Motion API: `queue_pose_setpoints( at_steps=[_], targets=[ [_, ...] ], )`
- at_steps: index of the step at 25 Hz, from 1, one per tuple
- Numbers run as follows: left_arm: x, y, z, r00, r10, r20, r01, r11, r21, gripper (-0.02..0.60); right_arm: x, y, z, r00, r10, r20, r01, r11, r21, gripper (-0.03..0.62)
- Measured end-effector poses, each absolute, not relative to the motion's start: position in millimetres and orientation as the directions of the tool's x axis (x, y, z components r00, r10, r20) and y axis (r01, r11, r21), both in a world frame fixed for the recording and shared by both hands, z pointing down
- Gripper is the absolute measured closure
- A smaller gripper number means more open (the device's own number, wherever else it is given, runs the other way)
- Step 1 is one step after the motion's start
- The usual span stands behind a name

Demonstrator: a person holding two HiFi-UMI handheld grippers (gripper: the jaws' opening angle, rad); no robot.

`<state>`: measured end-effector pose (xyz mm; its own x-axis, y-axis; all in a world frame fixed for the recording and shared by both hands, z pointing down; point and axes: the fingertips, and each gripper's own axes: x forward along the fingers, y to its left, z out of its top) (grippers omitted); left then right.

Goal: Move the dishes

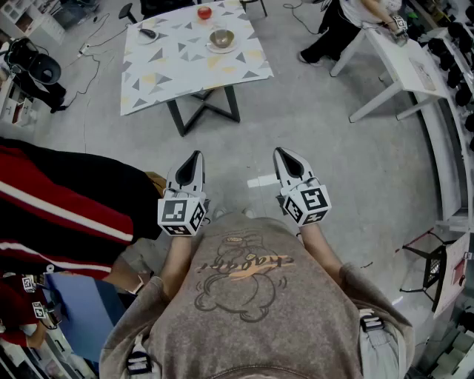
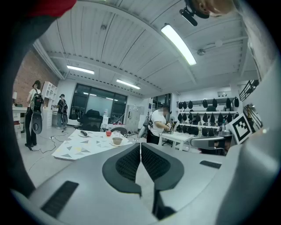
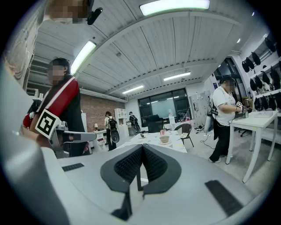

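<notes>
A low table [image 1: 170,70] with a triangle-patterned top stands far ahead of me. On it sit a bowl on a saucer [image 1: 221,39], a red cup [image 1: 204,12] and a small plate with a dark object [image 1: 147,33]. The bowl [image 2: 117,141] and the red cup [image 2: 108,133] also show small in the left gripper view; the bowl [image 3: 164,139] appears far off in the right gripper view. My left gripper [image 1: 196,157] and right gripper [image 1: 281,153] are held close to my chest, well short of the table, both shut on nothing.
A person in a red and black jacket [image 1: 59,207] stands close at my left. A white desk [image 1: 404,66] with another person [image 1: 341,22] beside it stands at the right. Cables [image 1: 96,44] lie on the floor by the table. A black chair frame [image 1: 433,266] is at far right.
</notes>
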<state>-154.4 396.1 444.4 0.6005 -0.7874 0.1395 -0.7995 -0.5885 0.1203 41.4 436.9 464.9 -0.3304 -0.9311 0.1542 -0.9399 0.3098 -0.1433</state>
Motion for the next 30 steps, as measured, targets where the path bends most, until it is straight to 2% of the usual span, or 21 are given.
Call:
queue_pose_setpoints(
  at_steps=[18,30],
  targets=[
    [-125,349,445,0.528,-0.844,0.092,-0.847,-0.516,0.128,0.557,63,389,474,-0.436,-0.888,0.148,-0.898,0.418,-0.135,0.591],
    [-112,256,451,0.577,-0.811,0.091,-0.815,-0.565,0.134,0.557,71,307,487,-0.407,-0.896,0.176,-0.911,0.385,-0.147,0.591]
  ],
)
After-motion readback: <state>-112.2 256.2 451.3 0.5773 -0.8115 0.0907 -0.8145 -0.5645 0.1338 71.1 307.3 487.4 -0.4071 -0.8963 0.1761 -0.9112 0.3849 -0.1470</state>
